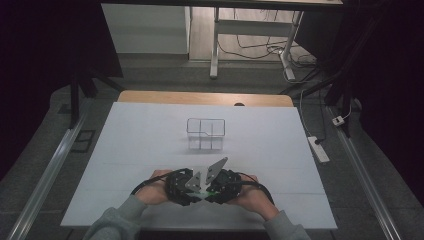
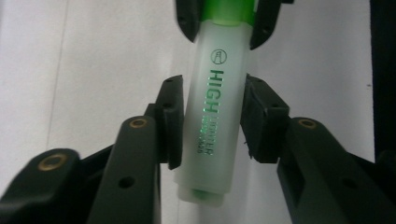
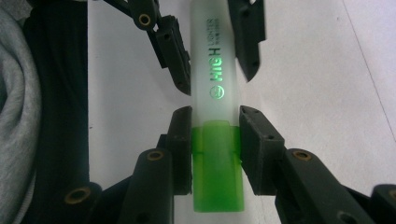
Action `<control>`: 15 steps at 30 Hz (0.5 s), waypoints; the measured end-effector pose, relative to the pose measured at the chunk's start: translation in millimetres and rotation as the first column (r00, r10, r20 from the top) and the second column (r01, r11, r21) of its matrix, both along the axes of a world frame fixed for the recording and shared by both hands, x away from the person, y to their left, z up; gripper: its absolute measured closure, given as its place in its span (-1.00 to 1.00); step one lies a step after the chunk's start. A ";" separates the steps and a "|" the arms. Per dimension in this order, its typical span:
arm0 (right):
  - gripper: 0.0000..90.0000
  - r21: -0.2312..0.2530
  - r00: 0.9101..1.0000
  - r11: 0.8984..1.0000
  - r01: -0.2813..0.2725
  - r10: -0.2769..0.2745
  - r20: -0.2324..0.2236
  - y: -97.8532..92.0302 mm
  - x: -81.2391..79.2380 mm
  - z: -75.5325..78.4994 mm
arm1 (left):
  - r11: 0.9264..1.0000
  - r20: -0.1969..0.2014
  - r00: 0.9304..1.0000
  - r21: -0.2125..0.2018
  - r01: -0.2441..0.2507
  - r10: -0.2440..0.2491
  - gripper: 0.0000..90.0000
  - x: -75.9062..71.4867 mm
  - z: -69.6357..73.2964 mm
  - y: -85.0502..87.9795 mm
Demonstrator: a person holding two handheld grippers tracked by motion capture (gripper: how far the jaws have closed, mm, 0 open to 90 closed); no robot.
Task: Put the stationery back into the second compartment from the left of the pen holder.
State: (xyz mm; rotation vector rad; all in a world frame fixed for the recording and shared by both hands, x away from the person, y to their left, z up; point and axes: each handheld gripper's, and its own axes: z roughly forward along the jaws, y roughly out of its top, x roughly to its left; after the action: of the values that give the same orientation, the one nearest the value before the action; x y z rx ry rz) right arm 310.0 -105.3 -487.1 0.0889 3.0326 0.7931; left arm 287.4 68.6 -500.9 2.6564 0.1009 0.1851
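Two grippers are met nose to nose near the table's [image 1: 150, 130] front edge, one highlighter [image 2: 212, 116] shared between them. A clear wire organiser [image 1: 206, 133] stands well apart toward the centre, seemingly empty. Left gripper [image 2: 210, 121] is clamped on the frosted barrel; right gripper [image 3: 215, 149] is clamped on the green cap [image 3: 217, 165].

Risks, as judged: if the cap is pulled off crooked, the barrel may be twisted out of the left jaws; the frosted plastic looks slick, so it could slide lengthwise under a hard pull; a sudden release could send either half off the front edge.

From above, the highlighter is masked by hands and grey plates, a green glint excepted. Small print under "HIGH" is unreadable.
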 end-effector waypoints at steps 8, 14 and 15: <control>0.22 0.085 0.994 0.990 0.111 -0.109 -0.032 -11.9 6.9 5.0 | 0.997 -0.029 0.999 -0.065 -0.046 0.044 0.45 3.8 -0.7 6.1; -0.05 0.202 0.974 0.953 0.226 -0.220 -0.052 -27.0 12.4 11.6 | 0.994 -0.015 0.997 -0.079 -0.073 0.072 0.45 7.4 0.3 11.7; -0.08 0.213 0.971 0.948 0.237 -0.231 -0.053 -28.8 12.7 12.3 | 0.992 -0.017 0.996 -0.091 -0.089 0.088 0.45 8.0 0.2 13.2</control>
State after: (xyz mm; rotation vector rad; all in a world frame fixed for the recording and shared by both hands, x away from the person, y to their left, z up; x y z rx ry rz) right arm 322.7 -134.2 -474.8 0.4553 2.8699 1.1030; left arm 295.5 81.8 -500.8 2.5633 0.2262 0.1875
